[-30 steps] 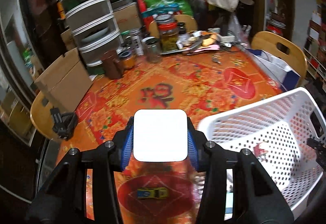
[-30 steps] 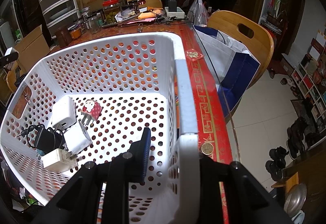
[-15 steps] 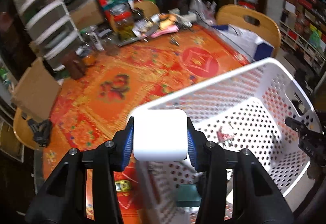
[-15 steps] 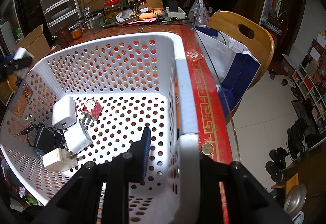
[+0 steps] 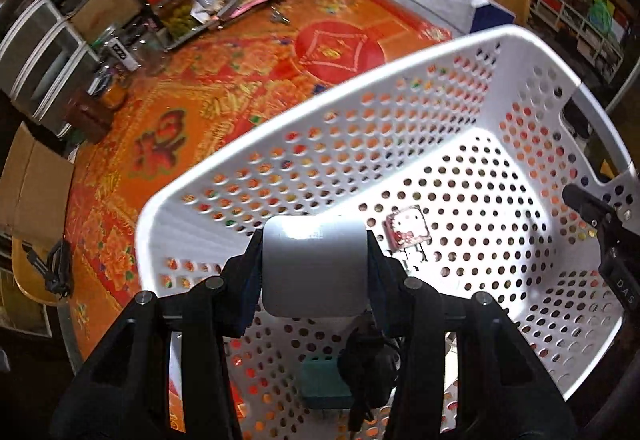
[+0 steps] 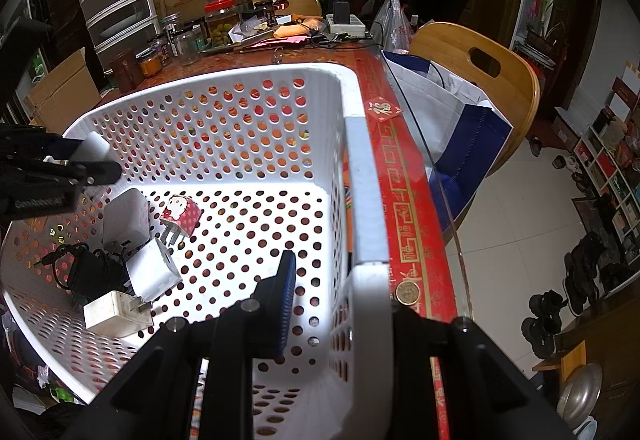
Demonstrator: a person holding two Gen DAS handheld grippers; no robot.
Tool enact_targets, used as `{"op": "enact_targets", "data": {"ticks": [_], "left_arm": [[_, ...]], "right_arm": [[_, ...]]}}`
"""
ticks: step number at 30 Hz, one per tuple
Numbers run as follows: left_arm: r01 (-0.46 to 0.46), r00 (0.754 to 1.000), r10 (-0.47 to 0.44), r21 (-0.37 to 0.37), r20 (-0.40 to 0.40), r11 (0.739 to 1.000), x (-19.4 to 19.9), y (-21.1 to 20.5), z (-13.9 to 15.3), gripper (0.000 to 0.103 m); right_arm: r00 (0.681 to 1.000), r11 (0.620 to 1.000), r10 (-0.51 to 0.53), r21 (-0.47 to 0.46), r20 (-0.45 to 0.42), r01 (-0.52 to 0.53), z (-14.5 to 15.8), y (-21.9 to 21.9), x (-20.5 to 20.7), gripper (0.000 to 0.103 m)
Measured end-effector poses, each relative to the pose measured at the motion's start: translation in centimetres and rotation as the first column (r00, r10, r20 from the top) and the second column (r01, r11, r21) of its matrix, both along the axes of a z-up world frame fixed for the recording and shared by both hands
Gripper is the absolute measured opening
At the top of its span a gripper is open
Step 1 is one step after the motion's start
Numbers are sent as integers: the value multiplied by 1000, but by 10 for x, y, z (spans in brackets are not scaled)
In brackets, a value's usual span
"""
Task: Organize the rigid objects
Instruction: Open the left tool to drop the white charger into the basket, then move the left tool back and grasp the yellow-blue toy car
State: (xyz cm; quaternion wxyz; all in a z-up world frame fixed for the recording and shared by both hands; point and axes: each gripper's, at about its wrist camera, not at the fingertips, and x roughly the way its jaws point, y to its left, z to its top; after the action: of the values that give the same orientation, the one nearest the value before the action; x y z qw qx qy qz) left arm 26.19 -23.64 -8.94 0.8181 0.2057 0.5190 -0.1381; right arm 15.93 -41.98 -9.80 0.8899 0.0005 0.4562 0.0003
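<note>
The left gripper (image 5: 314, 268) clamps a white charger (image 5: 314, 266) above the basket (image 5: 360, 80) interior. The right gripper (image 6: 332, 304) pinches the basket wall (image 6: 366, 200). Further in, four chargers, one pink (image 6: 182, 214), lie on the floor.

One white perforated basket (image 6: 366, 176) is counted. Inside it, four plug-in chargers are seen lying loose: one large white block (image 6: 125, 215), one white cube (image 6: 154, 271), one cream adapter (image 6: 116, 314) and one red-and-white cartoon plug (image 6: 182, 215). One black adapter with cord (image 6: 90, 274) is counted beside them. One teal block (image 5: 325, 384) is seen in the left wrist view only. One further white square charger (image 5: 314, 270) is held above the basket. Two wooden chairs are counted, one near (image 6: 486, 68) and one far (image 6: 294, 4). One coin (image 6: 407, 293) lies on the surface. Jars at the back number roughly six, blurred.
</note>
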Motion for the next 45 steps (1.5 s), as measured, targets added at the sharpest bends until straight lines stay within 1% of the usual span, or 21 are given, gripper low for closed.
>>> {"op": "enact_targets", "data": {"ticks": [6, 9, 13, 16, 18, 19, 20, 22, 24, 25, 27, 28, 30, 31, 32, 33, 35, 36, 40, 43, 45], "left_arm": [[56, 996, -53, 37, -72, 998, 1, -22, -18, 43], [81, 993, -74, 74, -97, 994, 2, -32, -26, 43], [103, 987, -91, 89, -136, 991, 4, -38, -34, 43], [113, 983, -100, 75, -157, 991, 5, -38, -35, 43], [123, 983, -110, 77, -147, 989, 4, -37, -34, 59], [131, 984, -119, 84, -130, 988, 4, -39, -32, 77], [140, 986, -133, 75, -97, 987, 1, -39, -26, 86], [141, 990, -141, 38, -17, 989, -7, -34, -9, 86], [124, 992, -123, -40, 35, 991, -15, -10, 13, 86], [109, 993, -103, -107, 61, 988, -22, 14, 27, 87], [74, 993, -57, -172, 104, 982, -32, 60, 46, 94], [45, 990, -18, -191, 138, 981, -38, 89, 56, 100], [-67, 969, 113, -205, 221, 977, -48, 152, 69, 103], [-160, 946, 214, -222, 244, 962, -51, 189, 68, 103], [-217, 932, 273, -238, 237, 947, -52, 214, 62, 103], [-280, 921, 333, -252, 202, 926, -50, 238, 50, 103], [-366, 914, 398, -257, 82, 894, -40, 274, 14, 103], [-387, 913, 407, -256, 29, 886, -36, 283, -7, 103], [-360, 932, 357, -277, -64, 891, -38, 280, -57, 103], [-362, 932, 348, -274, -101, 891, -41, 260, -77, 103], [-380, 925, 365, -259, -106, 888, -39, 255, -87, 103]], "right_arm": [[1000, 1000, 0, 1, 1, 0, 0, 0, 0, 24], [1000, 1000, 1, 0, 0, -1, 0, 0, 0, 24], [1000, 1000, 0, 1, 0, 0, 0, 0, 0, 24], [1000, 1000, 0, 0, 0, 0, 0, 0, 0, 24], [1000, 1000, 0, 1, -1, 0, 0, 0, 0, 24], [1000, 1000, -1, 1, -1, 1, 0, 0, 0, 24], [1000, 1000, 0, 1, -2, 0, 0, 1, 0, 24], [1000, 1000, -1, 1, -3, 1, -1, 2, 0, 24], [1000, 1000, -1, 2, -4, 1, -1, 3, 0, 24], [1000, 1000, -1, 2, -5, 1, -1, 3, 0, 24], [1000, 1000, 0, 4, -6, 0, -2, 3, -1, 24], [1000, 1000, 0, 4, -6, 0, -1, 2, 0, 24], [1000, 1000, 0, 6, -6, 0, -1, 1, 0, 24], [1000, 1000, 0, 6, -7, 0, -1, 1, 0, 24], [1000, 1000, 0, 6, -8, 0, -1, 1, 1, 24], [1000, 1000, 0, 5, -9, 0, -1, 1, 1, 24], [1000, 1000, 0, 5, -9, 0, -1, 0, 1, 24], [1000, 1000, 0, 4, -8, 0, -1, 0, 2, 24], [1000, 1000, -1, 7, -5, 1, -1, 0, 2, 24], [1000, 1000, -4, 8, -11, 4, -1, -1, 2, 24], [1000, 1000, -4, 11, -12, 4, -1, -1, 1, 24]]}}
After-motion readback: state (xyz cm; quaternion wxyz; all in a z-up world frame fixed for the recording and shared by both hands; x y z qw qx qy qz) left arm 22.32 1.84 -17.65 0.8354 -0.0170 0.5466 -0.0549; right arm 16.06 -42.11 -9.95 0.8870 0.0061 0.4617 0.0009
